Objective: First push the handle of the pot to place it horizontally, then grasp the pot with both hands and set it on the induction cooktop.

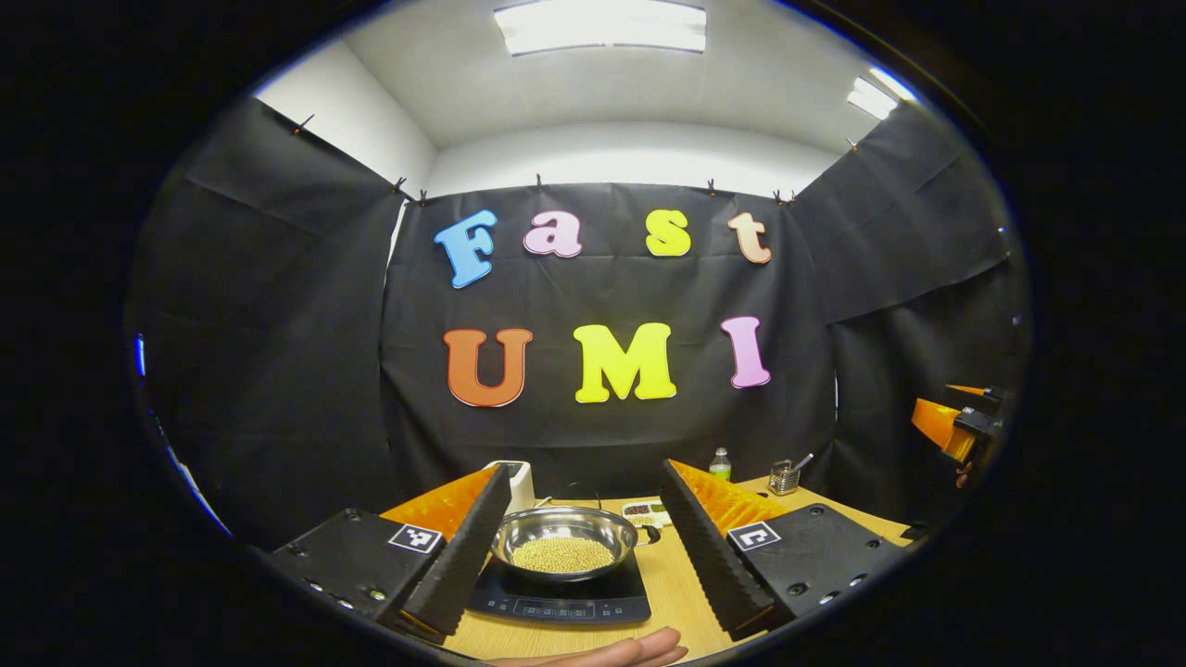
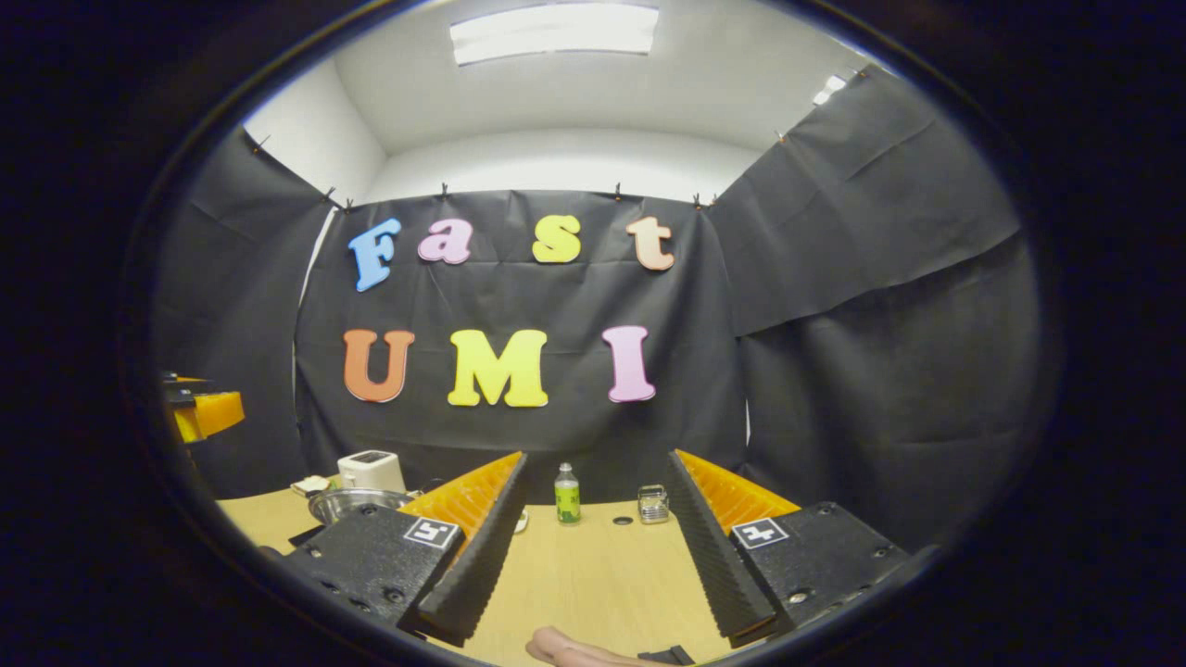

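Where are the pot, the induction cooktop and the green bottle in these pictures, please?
pot (image 1: 519,535): left gripper view, on its steel rim.
induction cooktop (image 1: 556,608): left gripper view, on its front control strip.
green bottle (image 2: 567,500): right gripper view, on its label.

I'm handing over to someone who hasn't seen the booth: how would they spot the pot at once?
Start at the wooden table in front of the black cloth wall, then find the flat black induction cooktop near its front edge. The pot sits on it: a shiny, shallow steel pan holding small yellowish grains, with a dark handle sticking out sideways. Nothing nearby is metal and bowl-shaped; the white appliance behind it is boxy.
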Demonstrator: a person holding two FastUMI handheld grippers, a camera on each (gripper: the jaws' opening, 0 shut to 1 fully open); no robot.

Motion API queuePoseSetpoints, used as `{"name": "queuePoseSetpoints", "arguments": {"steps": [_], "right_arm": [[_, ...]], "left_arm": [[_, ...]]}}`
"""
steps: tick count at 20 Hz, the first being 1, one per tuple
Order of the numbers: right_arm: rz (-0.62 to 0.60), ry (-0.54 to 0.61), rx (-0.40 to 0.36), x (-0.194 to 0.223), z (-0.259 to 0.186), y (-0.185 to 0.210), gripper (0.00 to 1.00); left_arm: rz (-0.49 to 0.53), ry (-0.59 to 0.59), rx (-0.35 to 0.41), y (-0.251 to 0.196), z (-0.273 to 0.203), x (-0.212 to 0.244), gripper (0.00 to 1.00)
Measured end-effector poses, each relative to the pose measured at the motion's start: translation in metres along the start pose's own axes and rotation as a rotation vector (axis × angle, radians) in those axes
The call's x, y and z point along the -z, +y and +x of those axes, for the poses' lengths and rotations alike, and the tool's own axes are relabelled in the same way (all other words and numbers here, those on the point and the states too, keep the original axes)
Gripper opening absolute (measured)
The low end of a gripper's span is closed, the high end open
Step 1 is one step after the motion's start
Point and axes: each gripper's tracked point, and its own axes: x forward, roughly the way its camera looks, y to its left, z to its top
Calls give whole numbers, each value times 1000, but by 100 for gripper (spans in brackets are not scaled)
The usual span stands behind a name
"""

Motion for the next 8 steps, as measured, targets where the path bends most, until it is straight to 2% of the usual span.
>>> {"name": "queuePoseSetpoints", "arguments": {"steps": [8], "right_arm": [[-12,-12,-6,-4,-2,2,91]], "left_arm": [[32,1,-28,9,5,4,96]]}}
